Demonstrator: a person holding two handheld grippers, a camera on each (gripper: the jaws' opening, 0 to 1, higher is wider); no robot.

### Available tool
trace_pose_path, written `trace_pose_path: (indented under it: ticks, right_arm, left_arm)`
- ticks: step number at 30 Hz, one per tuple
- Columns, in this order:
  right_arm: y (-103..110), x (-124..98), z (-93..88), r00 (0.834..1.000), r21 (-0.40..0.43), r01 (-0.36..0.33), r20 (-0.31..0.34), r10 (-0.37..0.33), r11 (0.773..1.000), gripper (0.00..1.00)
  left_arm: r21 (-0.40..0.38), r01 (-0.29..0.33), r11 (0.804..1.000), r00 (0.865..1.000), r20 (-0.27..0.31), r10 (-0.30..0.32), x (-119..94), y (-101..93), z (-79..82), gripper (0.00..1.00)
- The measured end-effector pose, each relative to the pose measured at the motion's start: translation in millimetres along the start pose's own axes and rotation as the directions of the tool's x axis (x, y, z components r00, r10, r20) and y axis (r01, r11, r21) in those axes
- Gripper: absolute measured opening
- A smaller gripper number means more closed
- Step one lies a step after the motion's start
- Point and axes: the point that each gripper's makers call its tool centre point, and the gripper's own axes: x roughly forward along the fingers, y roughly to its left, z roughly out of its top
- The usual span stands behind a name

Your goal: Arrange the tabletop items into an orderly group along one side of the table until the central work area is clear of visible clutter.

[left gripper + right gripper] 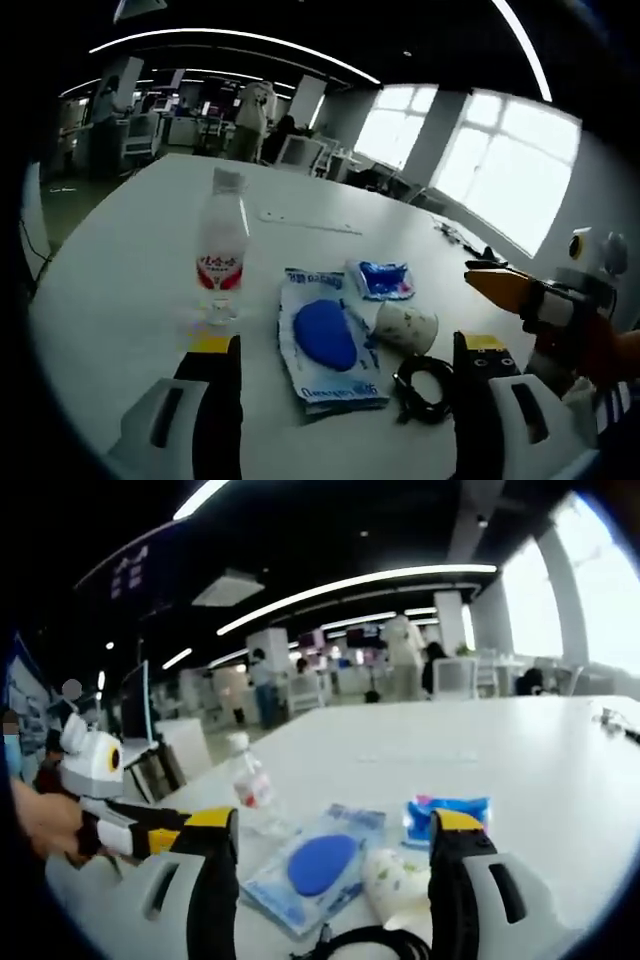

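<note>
On the white table (120, 270) stands a clear plastic bottle (221, 255) with a red label, upright; the same bottle (252, 785) appears in the right gripper view. Right of it lies a flat packet with a blue oval (326, 336) (315, 868). A small blue and pink pouch (383, 279) (447, 814), a paper cup on its side (408, 325) (397, 880) and a coiled black cable (427, 386) (360, 945) lie close by. My left gripper (345, 375) is open just short of the packet. My right gripper (335, 855) is open above the cup and packet.
The other gripper, orange-tipped with a white body, comes in at the right edge (545, 305) and at the left edge (120, 815), held by a hand. A thin flat strip (305, 222) lies farther back. Desks, chairs and people stand beyond the table.
</note>
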Motion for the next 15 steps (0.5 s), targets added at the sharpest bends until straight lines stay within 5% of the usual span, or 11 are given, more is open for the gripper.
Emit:
trace_pose_path:
  ticks: [4,15]
  right_arm:
    - [-1,0,-0.6,1.000,-0.006,0.001,-0.002,-0.001,1.000,0.75]
    - [-10,-7,-4.9,1.000,-0.006,0.022,-0.009,-0.022,1.000,0.74]
  left_arm:
    - [-0.098,0.024,0.995,0.999,-0.036,-0.027,9,-4.1,-13.7,0.82]
    - [-0.125,0.004,0.992,0.991,-0.134,-0.020,23,0.4,-40.2,0.82]
